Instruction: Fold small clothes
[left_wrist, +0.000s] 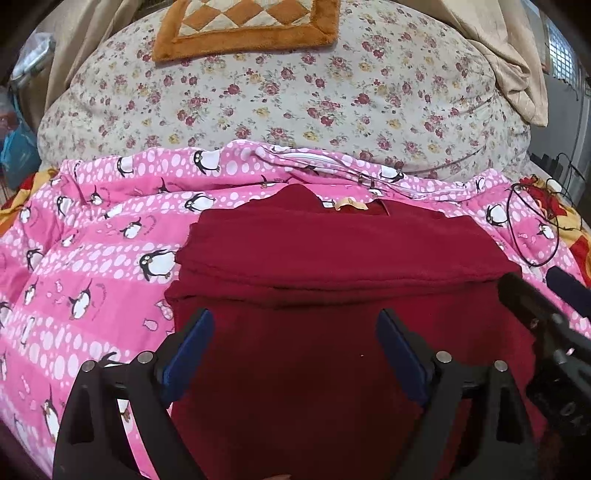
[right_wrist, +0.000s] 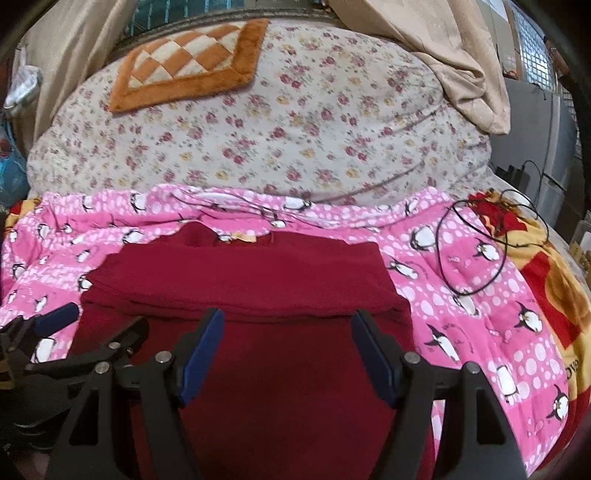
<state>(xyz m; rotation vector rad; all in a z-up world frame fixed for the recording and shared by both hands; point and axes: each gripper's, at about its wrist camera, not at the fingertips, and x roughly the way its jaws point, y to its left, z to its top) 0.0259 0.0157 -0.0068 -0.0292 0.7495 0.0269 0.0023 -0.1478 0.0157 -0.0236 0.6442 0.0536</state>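
Left gripper (left_wrist: 295, 354): jaws wide apart, nothing between the blue pads; hovers over the near part of the red garment (left_wrist: 332, 258). Contact with the cloth cannot be told from its own view.
Right gripper (right_wrist: 288, 354): jaws wide apart, also empty; poised over the same garment, to the right of the left one (each tool shows at the edge of the other's view).
Red garment: lies on the pink penguin blanket (left_wrist: 92, 240), already folded over at least once, a layered edge running across it just beyond both sets of fingertips; collar and label at the far side.
Stage (judged): a fold has been laid and let go; the next fold is not begun.
Risk 1: pinching only the top layer at the folded edge, so the stack peels apart when lifted. Cause: thick, fuzzy cloth with layers hard to tell apart.
Risk 2: catching the blanket together with the garment. Cause: soft, rumpled bedding right under the hem, especially on the left side.
Risk 3: uneven fold. Cause: the two tools gripping at different points along the edge.
Risk 4: snagging the black cord (right_wrist: 469, 251) looped on the blanket to the right. Cause: a wide sweep of the right tool (the cord lies near, not touching the garment).
Surroundings: floral cushion (left_wrist: 295, 103) beyond the blanket, out of the way.
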